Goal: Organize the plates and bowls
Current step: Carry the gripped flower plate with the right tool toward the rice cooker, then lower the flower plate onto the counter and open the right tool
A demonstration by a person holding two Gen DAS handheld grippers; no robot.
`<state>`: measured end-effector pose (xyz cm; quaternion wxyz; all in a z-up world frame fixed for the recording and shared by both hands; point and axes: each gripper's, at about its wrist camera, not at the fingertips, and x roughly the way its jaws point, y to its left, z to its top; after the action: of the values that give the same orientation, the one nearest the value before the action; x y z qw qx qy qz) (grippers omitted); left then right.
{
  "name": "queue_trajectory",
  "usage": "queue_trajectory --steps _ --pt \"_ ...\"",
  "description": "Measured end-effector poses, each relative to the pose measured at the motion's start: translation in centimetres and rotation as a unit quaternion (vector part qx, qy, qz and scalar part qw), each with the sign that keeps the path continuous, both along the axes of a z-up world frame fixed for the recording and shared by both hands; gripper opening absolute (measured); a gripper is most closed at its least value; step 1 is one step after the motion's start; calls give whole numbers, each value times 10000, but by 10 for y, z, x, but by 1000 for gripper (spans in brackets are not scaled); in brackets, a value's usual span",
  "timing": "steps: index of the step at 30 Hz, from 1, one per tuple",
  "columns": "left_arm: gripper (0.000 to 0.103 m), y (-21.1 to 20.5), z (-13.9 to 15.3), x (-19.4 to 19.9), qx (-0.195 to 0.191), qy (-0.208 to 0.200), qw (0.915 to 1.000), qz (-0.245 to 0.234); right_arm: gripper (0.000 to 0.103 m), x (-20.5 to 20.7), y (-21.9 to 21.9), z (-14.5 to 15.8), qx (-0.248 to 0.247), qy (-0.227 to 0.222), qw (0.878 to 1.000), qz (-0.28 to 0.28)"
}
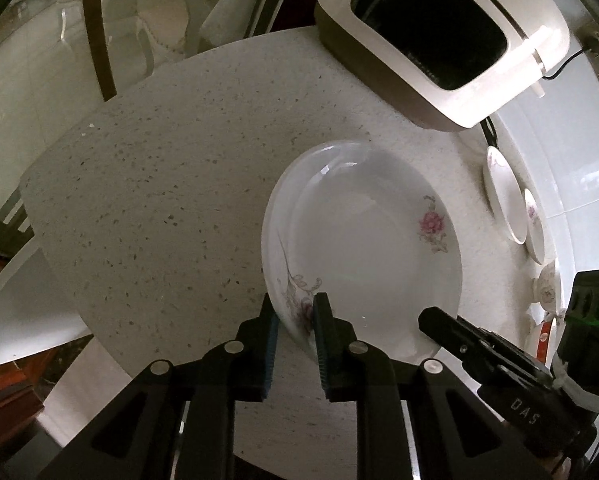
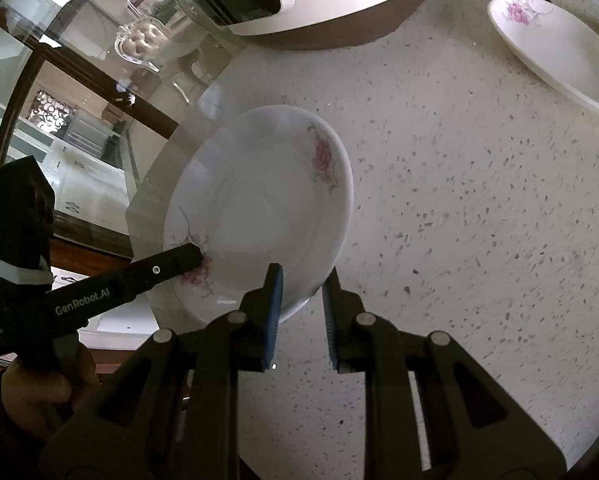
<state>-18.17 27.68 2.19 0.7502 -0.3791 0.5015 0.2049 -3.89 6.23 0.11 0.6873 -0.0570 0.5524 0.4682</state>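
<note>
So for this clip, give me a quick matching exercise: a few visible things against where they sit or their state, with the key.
Things:
1. left gripper
2. right gripper
3. white appliance
4. second floral plate

Places or states:
A. stands at the back of the counter
B. lies alone, far right
C. clamps the held plate over its pink flower
D. clamps the plate's plain rim

Pairs: 1-C, 2-D, 3-A, 4-B

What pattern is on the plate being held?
White plate with pink flowers on grey stems; clearest in the left wrist view.
</note>
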Motion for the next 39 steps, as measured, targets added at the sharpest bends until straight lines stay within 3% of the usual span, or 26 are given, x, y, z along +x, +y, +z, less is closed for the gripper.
queue_trajectory --steps 11,13,14,15,17,24,28,31,35,39 --pt "21 4 0 2 17 43 10000 -48 26 0 8 0 -38 -15 10000 22" --pt "26 3 2 3 71 70 9999 -55 34 1 6 5 -15 -87 10000 -21" --pt "36 2 2 3 121 89 9999 -39 47 2 5 7 0 -129 9999 -54" --pt "48 2 3 3 191 121 9997 -15 52 3 3 10 15 -189 9998 -98" --pt "54 3 5 2 273 137 9995 53 60 5 -2 18 68 -328 9992 -213" --pt "54 1 16 2 600 189 9978 189 61 11 -15 31 -22 -747 9962 -441" --pt "54 -6 33 10 1136 148 9933 152 61 16 -27 37 -163 -1005 9924 -696" --pt "54 -19 53 22 1611 -63 9869 -68 61 20 -35 40 -239 -1094 9897 -893" --pt "58 -45 69 43 1928 -319 9790 -580 61 23 -48 41 -299 -1167 9864 -1118" --pt "59 -71 78 65 2108 -464 9699 -1125 69 27 -61 48 -307 -1278 9823 -1337"
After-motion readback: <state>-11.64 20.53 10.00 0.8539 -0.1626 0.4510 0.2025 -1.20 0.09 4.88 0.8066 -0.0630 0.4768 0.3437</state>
